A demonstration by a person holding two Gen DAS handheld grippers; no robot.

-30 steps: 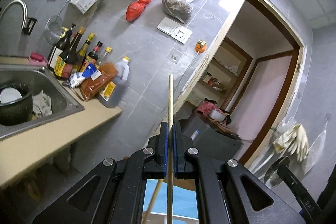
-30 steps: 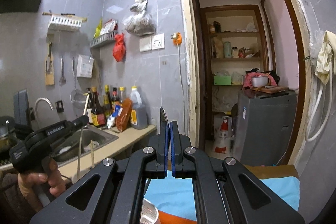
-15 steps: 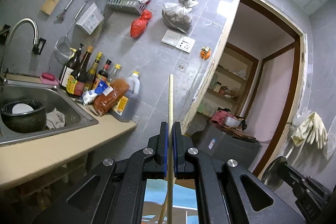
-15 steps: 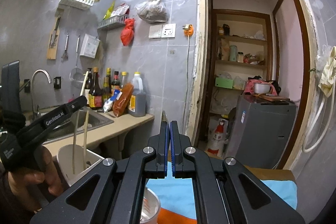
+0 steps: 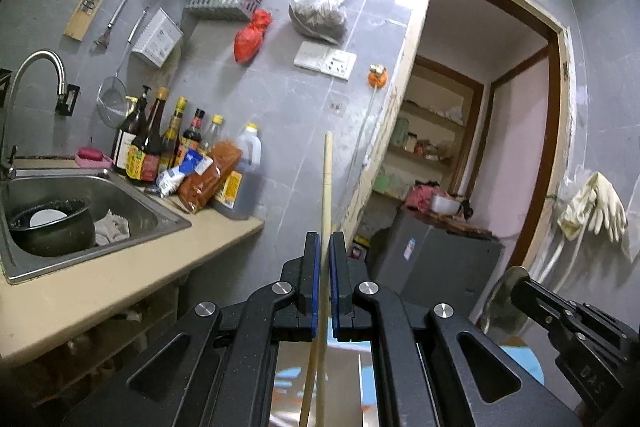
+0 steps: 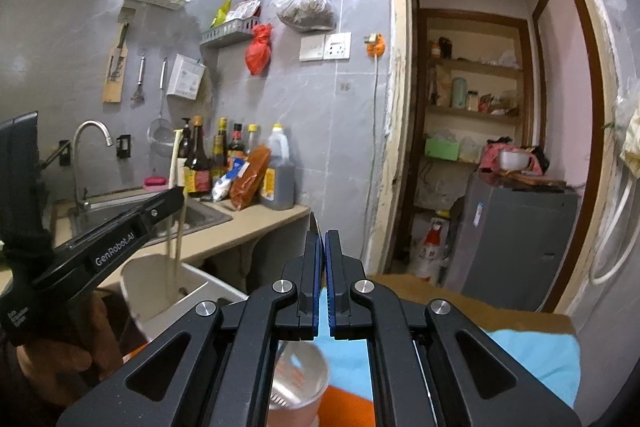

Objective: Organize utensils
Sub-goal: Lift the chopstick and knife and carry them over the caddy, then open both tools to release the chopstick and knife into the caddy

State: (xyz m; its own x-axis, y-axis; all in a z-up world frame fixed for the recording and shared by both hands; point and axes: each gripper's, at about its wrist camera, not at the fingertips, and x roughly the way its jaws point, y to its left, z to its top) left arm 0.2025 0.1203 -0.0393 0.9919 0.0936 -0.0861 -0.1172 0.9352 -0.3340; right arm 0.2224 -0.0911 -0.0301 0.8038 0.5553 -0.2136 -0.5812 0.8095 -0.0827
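My left gripper (image 5: 325,239) is shut on a pair of pale wooden chopsticks (image 5: 327,179) that stand upright between its blue pads. In the right wrist view, the left gripper (image 6: 176,195) holds those chopsticks (image 6: 175,163) with their lower ends inside a white utensil holder (image 6: 160,291). My right gripper (image 6: 322,237) is shut on a thin dark metal utensil (image 6: 313,223), seen edge-on. From the left wrist view it looks like a spoon with a round bowl (image 5: 505,301).
A metal cup (image 6: 300,375) stands on a blue and orange cloth (image 6: 532,355) under the right gripper. A beige counter (image 5: 120,267) with a steel sink (image 5: 132,203) and sauce bottles (image 5: 152,143) lies to the left. A grey appliance (image 6: 516,239) stands in the doorway.
Both grippers have sunk. The chopsticks have come down into the white holder, which now shows more fully. Both grips stay as they were.
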